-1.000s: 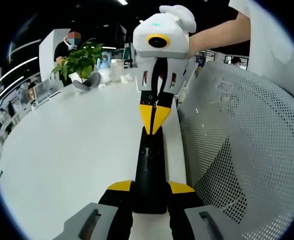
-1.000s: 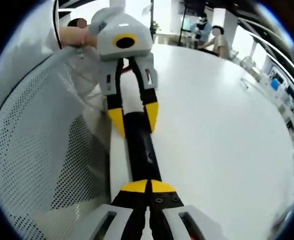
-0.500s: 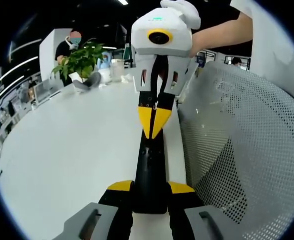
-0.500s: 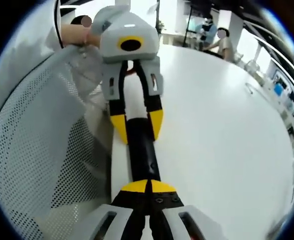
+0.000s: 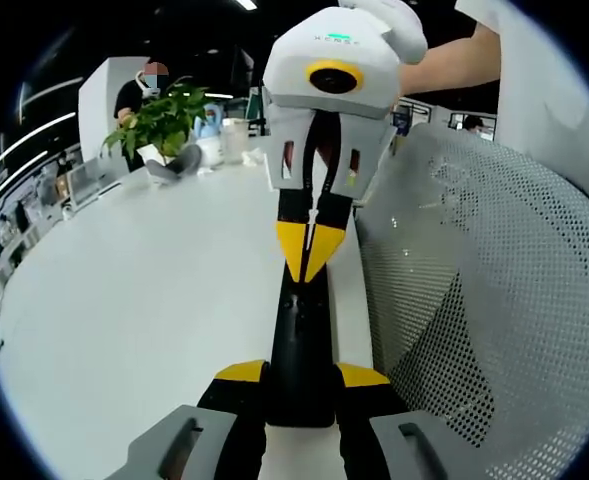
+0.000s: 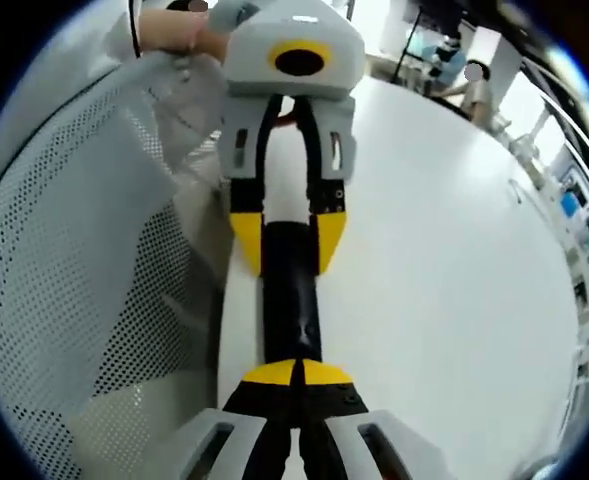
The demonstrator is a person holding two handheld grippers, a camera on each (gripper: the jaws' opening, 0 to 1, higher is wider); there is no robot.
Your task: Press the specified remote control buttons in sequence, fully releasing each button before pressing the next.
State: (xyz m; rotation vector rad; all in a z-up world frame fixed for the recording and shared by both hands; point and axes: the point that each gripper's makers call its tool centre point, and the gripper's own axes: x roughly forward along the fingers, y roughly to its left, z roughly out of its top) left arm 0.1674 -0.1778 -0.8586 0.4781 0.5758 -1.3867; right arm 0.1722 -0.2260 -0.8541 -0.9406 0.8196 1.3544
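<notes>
Both tools meet over a black remote control (image 5: 299, 345) that lies along the near edge of a white table (image 5: 144, 300), beside a white mesh chair back (image 5: 484, 300).

In the left gripper view, the left tool (image 5: 299, 385) rises from the bottom with its yellow-tipped jaws clamped on the near end of the remote, one jaw on each side. The remote runs away from the camera toward the right tool (image 5: 310, 262), which comes in from above with its two yellow tips drawn together into a point that rests on the remote's far part. A bare forearm (image 5: 444, 62) holds that tool from the upper right. At the far side of the table stand a potted green plant (image 5: 159, 122) and some small items too blurred to name.

In the right gripper view, the right tool (image 6: 296, 372) has its yellow tips pressed together with no gap, set on the top face of the remote (image 6: 292, 290). At the remote's other end the left tool (image 6: 289, 240) grips it, a yellow jaw on each side of the black body. The chair mesh (image 6: 84, 260) covers the left of this view, the table (image 6: 444, 260) the right.
</notes>
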